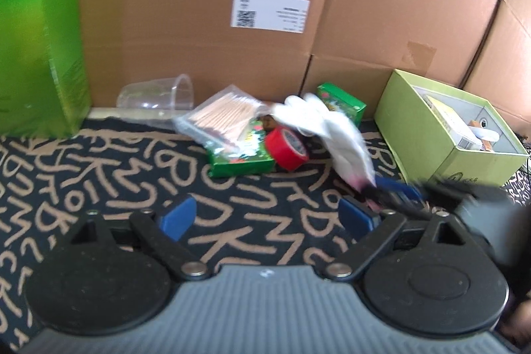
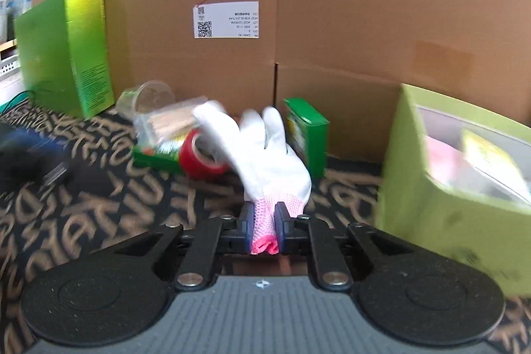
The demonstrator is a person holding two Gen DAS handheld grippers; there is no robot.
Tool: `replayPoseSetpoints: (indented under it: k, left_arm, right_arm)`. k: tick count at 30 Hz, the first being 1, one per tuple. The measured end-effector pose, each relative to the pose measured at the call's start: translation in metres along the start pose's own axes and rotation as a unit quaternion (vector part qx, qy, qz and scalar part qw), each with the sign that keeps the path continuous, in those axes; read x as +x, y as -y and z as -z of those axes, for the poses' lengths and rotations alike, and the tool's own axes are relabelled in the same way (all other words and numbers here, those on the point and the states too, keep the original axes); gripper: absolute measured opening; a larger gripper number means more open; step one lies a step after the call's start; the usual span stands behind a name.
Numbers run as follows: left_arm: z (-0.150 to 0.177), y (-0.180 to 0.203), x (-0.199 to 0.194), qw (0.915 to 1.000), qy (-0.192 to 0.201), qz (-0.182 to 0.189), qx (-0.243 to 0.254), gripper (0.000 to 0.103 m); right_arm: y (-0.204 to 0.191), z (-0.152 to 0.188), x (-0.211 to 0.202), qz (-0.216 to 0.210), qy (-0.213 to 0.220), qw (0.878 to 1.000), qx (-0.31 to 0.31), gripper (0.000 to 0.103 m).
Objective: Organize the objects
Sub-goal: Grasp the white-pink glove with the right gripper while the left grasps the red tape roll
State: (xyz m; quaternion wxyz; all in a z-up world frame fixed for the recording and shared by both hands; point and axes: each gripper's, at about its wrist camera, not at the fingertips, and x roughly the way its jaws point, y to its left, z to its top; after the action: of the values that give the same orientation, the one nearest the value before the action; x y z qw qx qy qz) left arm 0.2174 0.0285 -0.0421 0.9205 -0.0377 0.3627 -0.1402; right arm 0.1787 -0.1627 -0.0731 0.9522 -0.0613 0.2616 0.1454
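Right wrist view: the right gripper (image 2: 264, 226) has its jaws clenched on the pink cuff of the white glove (image 2: 265, 151), whose fingers stand up ahead of it.
Landmark: the open lime box (image 2: 431, 198), already holding a few things.
Glove's place: left of the lime box, just in front of the red tape roll (image 2: 199, 160) and clear of the box wall.
Left gripper (image 1: 268, 218): jaws spread wide, nothing between them, hovering over the patterned mat (image 1: 109, 175), well left of the lime box.
Step, I'd say: carrying the glove into the box.
Doing it well: lift the limp fingers above the near wall before swinging over, and release only above the opening.
Risk: dangling fabric could snag the rim or brush the tape roll.
Pile left of the box: a bag of wooden sticks (image 1: 224, 116) and small green packs (image 1: 242, 156) remain.
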Motion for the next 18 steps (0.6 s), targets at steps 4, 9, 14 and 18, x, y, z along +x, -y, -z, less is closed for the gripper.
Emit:
replayPoseSetpoints:
  k: [4,9,14,18]
  left_arm:
    - [-0.012,0.01,0.019,0.9999,0.008,-0.011,0.009,0.085]
    - [-0.037,0.018,0.062,0.9994,-0.003,-0.034,-0.005,0.059]
    - [-0.043,0.026,0.082,0.9985,-0.017,-0.05,0.015,0.024]
    - [-0.035,0.024,0.071,0.9992,-0.033,-0.017,0.015,0.018]
  right_arm:
    - [0.01,0.028,-0.047,-0.021,-0.002,1.0,0.021,0.016]
    - [0.021,0.051,-0.091,-0.027,0.003,0.999,0.039,0.016]
    - [0.027,0.059,-0.102,-0.021,-0.003,0.999,0.046,0.016]
    - [0.03,0.061,-0.106,-0.029,-0.002,0.998,0.06,0.016]
